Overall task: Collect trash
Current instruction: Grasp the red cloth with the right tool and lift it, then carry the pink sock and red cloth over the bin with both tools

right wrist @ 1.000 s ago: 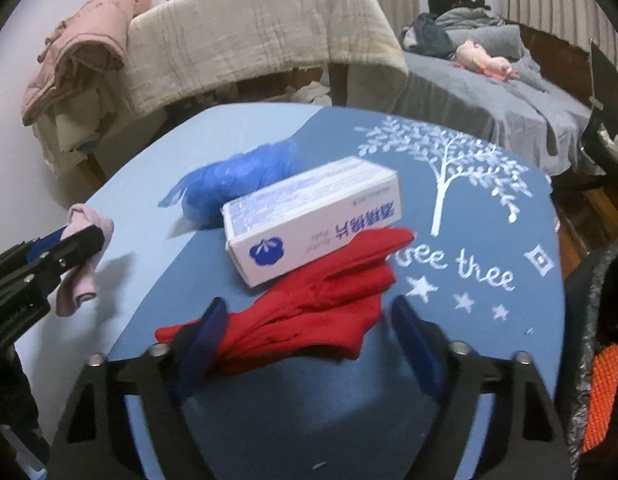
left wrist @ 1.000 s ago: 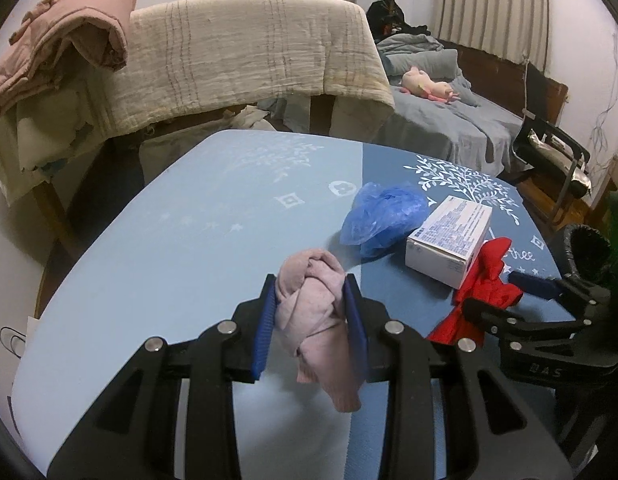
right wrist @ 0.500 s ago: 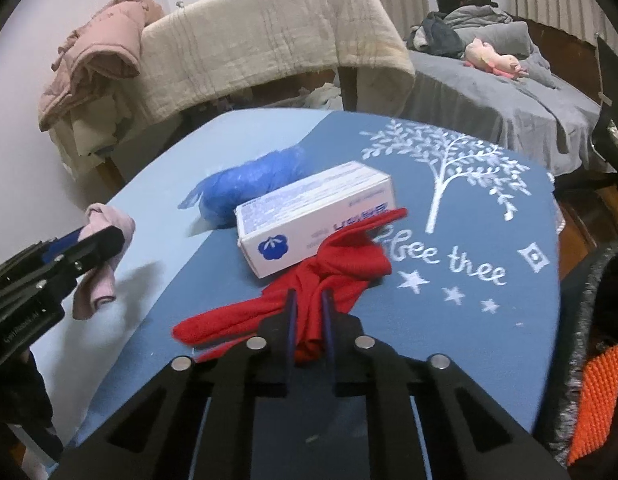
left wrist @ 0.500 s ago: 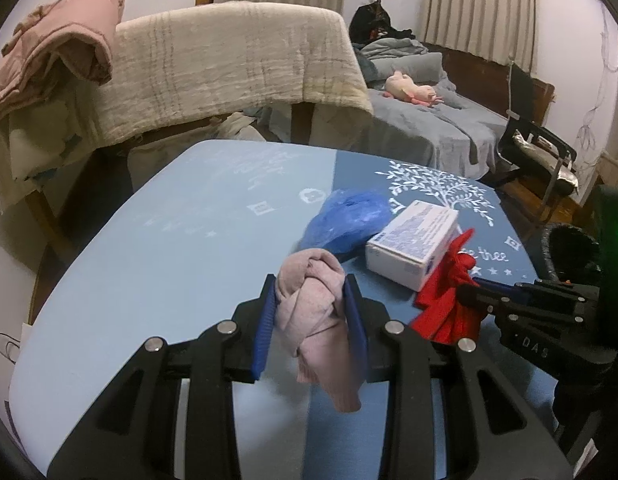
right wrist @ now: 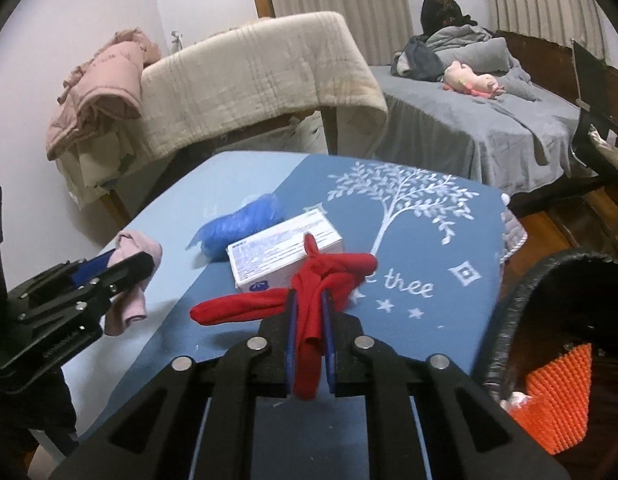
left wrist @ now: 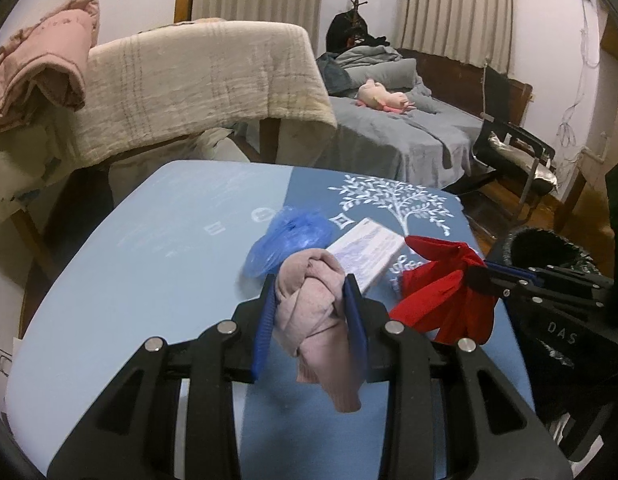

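Observation:
My left gripper [left wrist: 311, 286] is shut on a crumpled pink cloth [left wrist: 315, 316], which hangs above the blue table [left wrist: 149, 264]. In the right wrist view that gripper [right wrist: 121, 262] and the pink cloth [right wrist: 131, 304] show at the left. My right gripper [right wrist: 307, 306] is shut on a red cloth [right wrist: 321, 280] and holds it above the table [right wrist: 409, 340]. The red cloth [left wrist: 445, 300] hangs beside the left gripper. A white box [right wrist: 285, 254] and a crumpled blue plastic bag [right wrist: 239, 226] lie on the table behind the cloths.
A black-rimmed bin with an orange basket inside [right wrist: 557, 360] stands at the table's right edge. A beige blanket over a rack [right wrist: 261, 80], a bed with a pink plush toy [right wrist: 473, 80] and a black chair [left wrist: 513, 152] lie beyond the table.
The right gripper shut on the red cloth and lifted it off the table. The left gripper rose with the pink cloth still in it.

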